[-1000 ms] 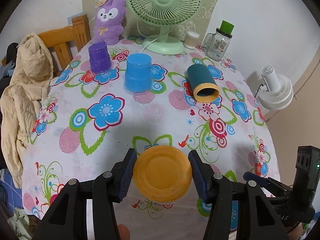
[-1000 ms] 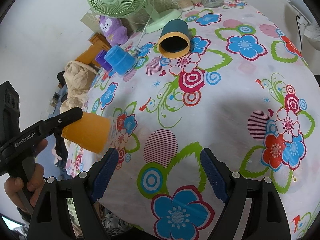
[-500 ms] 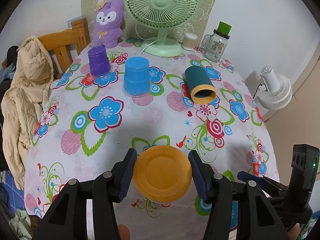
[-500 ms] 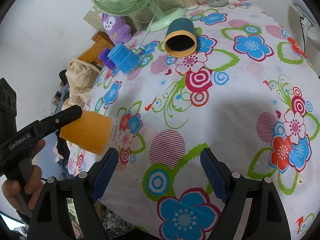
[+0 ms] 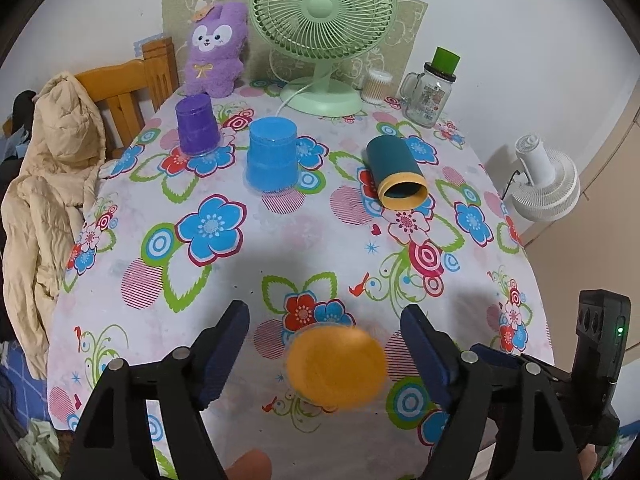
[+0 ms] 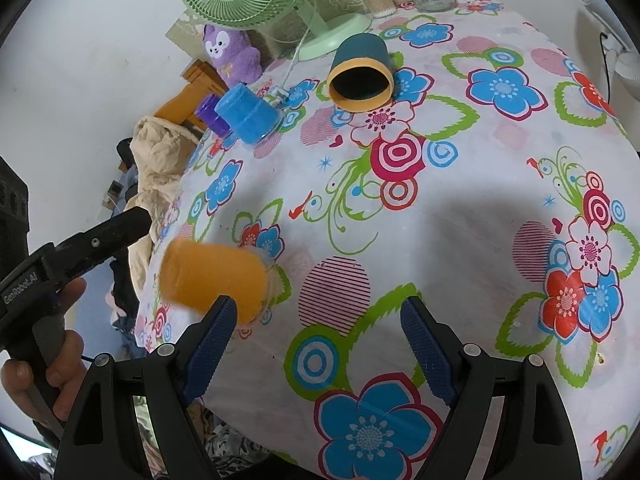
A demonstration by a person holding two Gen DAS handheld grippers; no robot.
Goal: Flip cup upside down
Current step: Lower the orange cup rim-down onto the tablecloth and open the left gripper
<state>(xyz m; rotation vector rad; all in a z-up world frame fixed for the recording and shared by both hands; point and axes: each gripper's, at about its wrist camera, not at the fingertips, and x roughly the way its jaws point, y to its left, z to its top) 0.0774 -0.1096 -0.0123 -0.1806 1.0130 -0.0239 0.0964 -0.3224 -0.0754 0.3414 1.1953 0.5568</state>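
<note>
An orange cup (image 5: 336, 364) sits bottom-up near the table's front edge, blurred, between the open jaws of my left gripper (image 5: 325, 344), which no longer touch it. It also shows in the right wrist view (image 6: 214, 276), blurred. A teal cup with a yellow rim (image 5: 396, 178) lies on its side, mouth toward me. A blue cup (image 5: 273, 158) and a purple cup (image 5: 197, 124) stand upside down at the back left. My right gripper (image 6: 320, 340) is open and empty above the tablecloth.
A floral tablecloth (image 5: 224, 272) covers the table. A green fan (image 5: 324, 20), a purple plush toy (image 5: 216, 46) and a glass jar (image 5: 432, 92) stand at the back. A wooden chair with a beige coat (image 5: 52, 152) is at the left. A white fan (image 5: 546, 184) is at the right.
My left gripper has opened and let go of the orange cup, which now looks blurred and sits lower on the table. The right gripper stays open.
</note>
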